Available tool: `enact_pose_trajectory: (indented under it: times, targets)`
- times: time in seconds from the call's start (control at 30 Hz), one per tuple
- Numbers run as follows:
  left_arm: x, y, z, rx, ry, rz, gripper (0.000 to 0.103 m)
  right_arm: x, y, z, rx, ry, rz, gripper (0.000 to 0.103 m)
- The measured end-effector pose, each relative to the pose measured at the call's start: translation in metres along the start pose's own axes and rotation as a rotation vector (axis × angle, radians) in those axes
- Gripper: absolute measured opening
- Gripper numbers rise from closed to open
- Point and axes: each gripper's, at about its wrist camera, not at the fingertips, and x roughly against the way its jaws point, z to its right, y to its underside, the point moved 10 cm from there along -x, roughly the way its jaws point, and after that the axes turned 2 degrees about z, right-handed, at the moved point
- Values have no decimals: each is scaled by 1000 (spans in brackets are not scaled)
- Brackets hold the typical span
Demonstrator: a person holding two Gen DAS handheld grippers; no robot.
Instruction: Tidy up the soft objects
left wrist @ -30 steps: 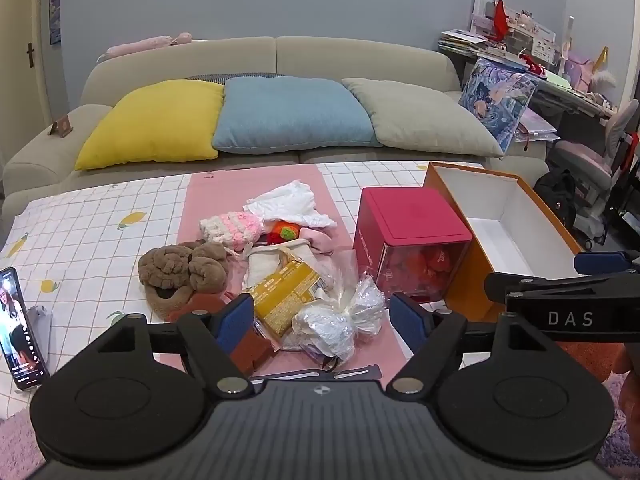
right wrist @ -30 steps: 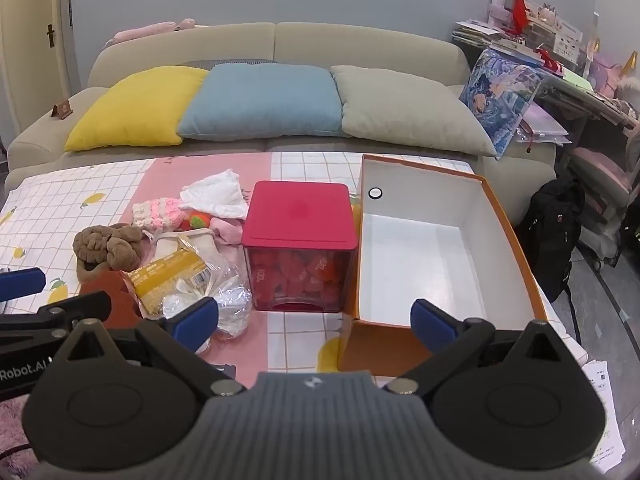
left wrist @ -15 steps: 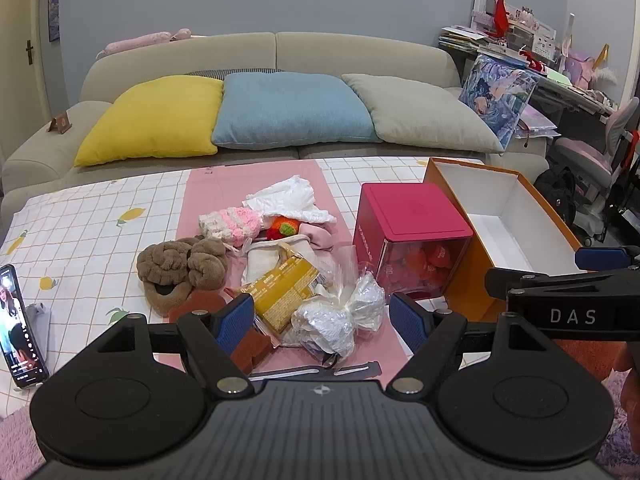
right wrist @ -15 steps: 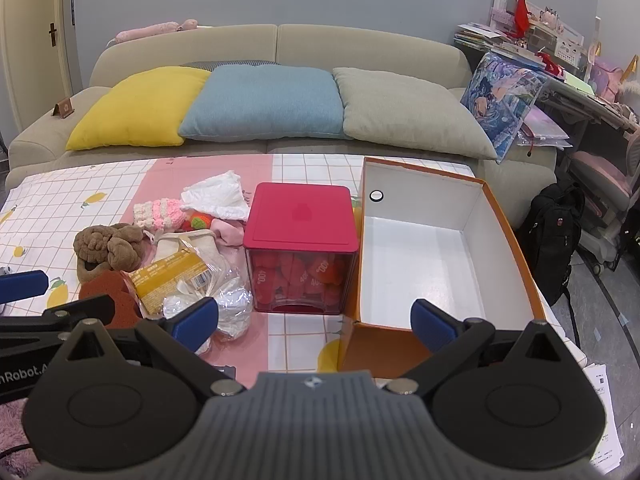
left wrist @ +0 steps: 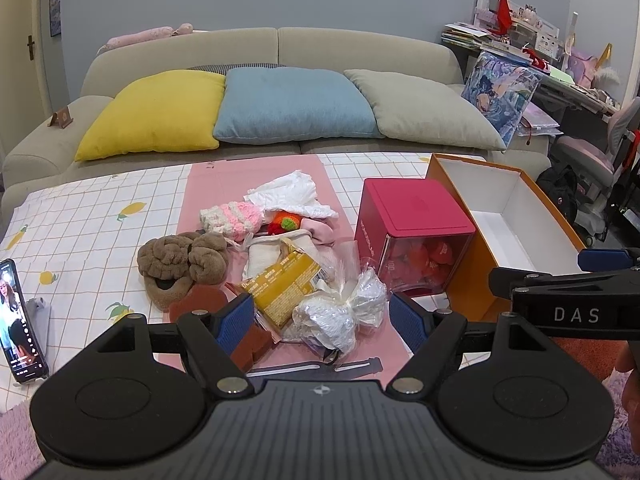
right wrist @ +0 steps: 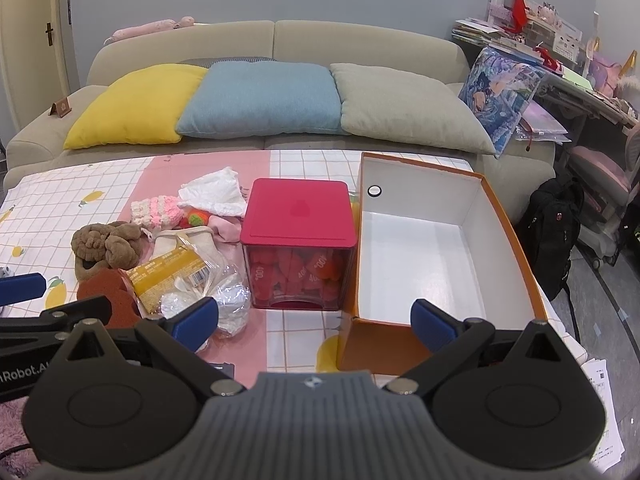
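Observation:
A heap of soft things lies on the pink strip of the table: a brown plush slipper [left wrist: 182, 266], a pink and white knitted piece [left wrist: 232, 218], a white cloth [left wrist: 290, 194], a cream pouch [left wrist: 272, 254], a yellow packet [left wrist: 286, 286] and a clear bag of white stuff [left wrist: 340, 308]. My left gripper [left wrist: 320, 320] hovers open just before the bag, holding nothing. My right gripper [right wrist: 314, 322] is open too, in front of the red-lidded box [right wrist: 298, 236] and the open orange box [right wrist: 424, 248], whose white inside is bare.
A phone [left wrist: 20, 320] leans at the table's left edge. A dark red sponge [left wrist: 208, 304] lies by the slipper. A sofa with yellow, blue and grey cushions [left wrist: 292, 108] runs behind the table. A black backpack [right wrist: 554, 224] and a cluttered desk stand on the right.
Both grippers have drawn back and risen slightly; the table objects sit a little lower in each view. Nothing on the table has moved and both grippers stay open.

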Motion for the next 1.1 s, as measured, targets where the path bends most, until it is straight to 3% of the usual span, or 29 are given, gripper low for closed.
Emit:
enact_pose_trajectory:
  times: [1.1]
  targets:
    - [0,0,0,2,1,-1,90,-4,6,0,-1,1,-17,100]
